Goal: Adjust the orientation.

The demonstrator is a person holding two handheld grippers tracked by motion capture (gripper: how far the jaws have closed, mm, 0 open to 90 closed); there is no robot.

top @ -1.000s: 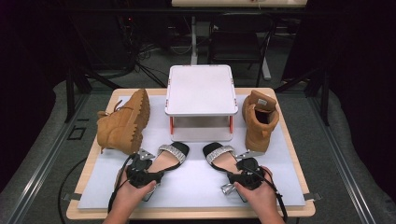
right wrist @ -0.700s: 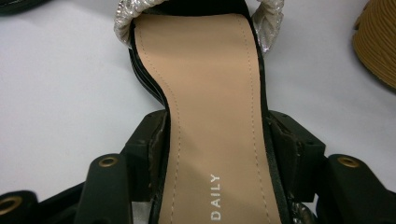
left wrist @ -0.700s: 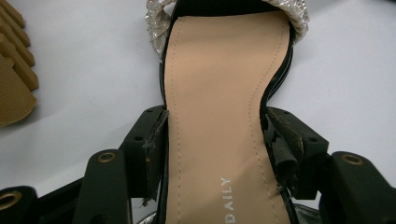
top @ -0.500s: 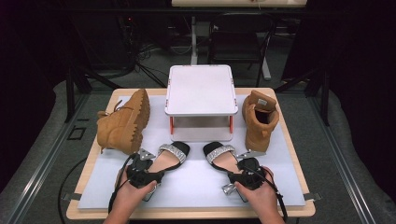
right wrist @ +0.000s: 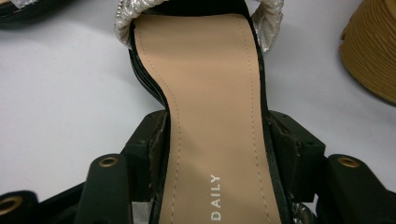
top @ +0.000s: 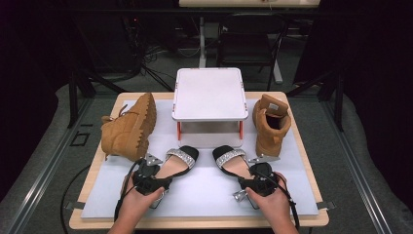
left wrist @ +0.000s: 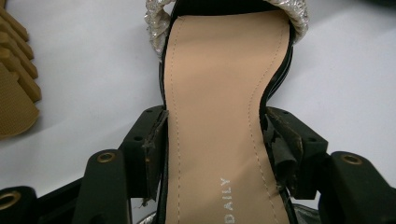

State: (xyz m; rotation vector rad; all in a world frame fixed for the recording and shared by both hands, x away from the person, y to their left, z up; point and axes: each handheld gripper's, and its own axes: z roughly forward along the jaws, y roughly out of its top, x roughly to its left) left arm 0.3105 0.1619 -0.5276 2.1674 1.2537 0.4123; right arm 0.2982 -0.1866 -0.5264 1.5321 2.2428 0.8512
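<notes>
Two black sandals with tan insoles and silver toe straps lie side by side on the white mat, toes pointing away from me. My left gripper (top: pixel 148 178) has its jaws on either side of the left sandal (top: pixel 179 162) near the heel. In the left gripper view, that gripper (left wrist: pixel 215 135) has its pads (left wrist: pixel 152 149) pressed against the edges of the sandal's sole (left wrist: pixel 224 70). My right gripper (top: pixel 258 179) holds the right sandal (top: pixel 230 160) the same way. In the right gripper view, the right gripper (right wrist: pixel 215 135) clamps the right sandal's sole (right wrist: pixel 201 60) at its narrow waist.
A white raised stand (top: pixel 209 95) on short red legs sits at the back centre. A tan boot (top: pixel 129 127) lies on its side at the left, and its mate (top: pixel 270 124) stands upright at the right. The white mat (top: pixel 204 192) covers a wooden tabletop.
</notes>
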